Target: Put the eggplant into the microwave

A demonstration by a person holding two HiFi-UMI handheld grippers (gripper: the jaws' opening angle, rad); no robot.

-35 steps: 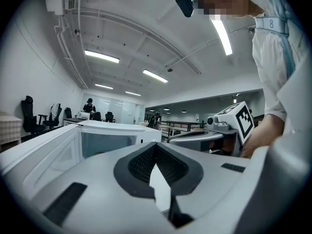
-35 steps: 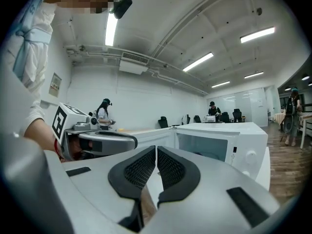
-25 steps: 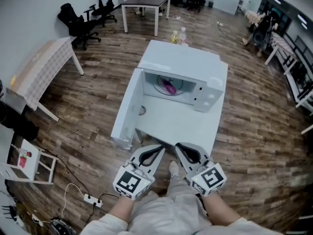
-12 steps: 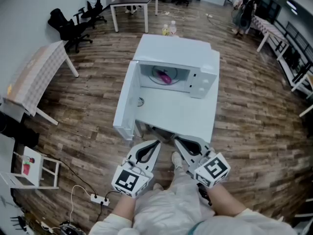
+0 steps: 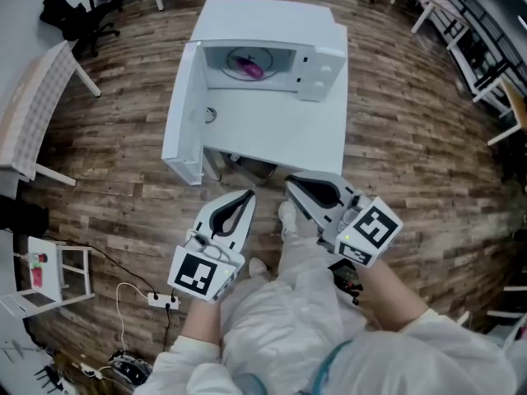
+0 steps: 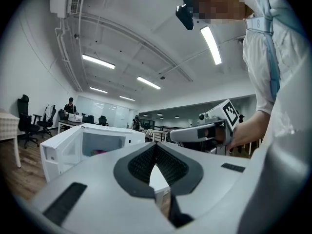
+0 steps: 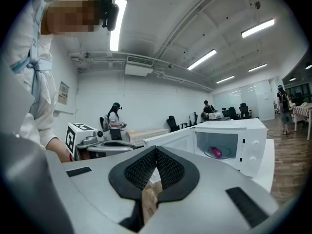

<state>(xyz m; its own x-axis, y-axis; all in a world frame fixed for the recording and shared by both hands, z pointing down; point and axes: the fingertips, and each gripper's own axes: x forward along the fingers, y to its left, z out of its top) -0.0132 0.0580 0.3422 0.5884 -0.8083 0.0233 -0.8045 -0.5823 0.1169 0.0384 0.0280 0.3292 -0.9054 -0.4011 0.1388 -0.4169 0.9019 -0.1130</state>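
Floorboards [image 5: 428,163] of dark wood spread out on every side of the microwave [image 5: 272,19]. A white table [image 5: 276,134] carries the microwave at its far end, with its bare top stretching out in front of the microwave's mouth. A second table with a checked cloth [image 5: 33,105] stands well to the left of the microwave.

The microwave is white and boxy, with its control panel [image 5: 317,68] on the right of the front. Its door [image 5: 181,113] is swung fully open to the left, standing out from the left side of the microwave along the table's edge.

Both claws are held on the near side of the table, well short of the microwave and pointing towards it. The left claw [image 5: 247,196] is nearer the door side, and its jaws are pressed together with nothing between them. The right claw [image 5: 290,183] is just beside it, more in line with the control panel, and its jaws are likewise closed on nothing.

The eggplant [image 5: 251,68], small and purple, lies inside the microwave, towards the middle of the open chamber.
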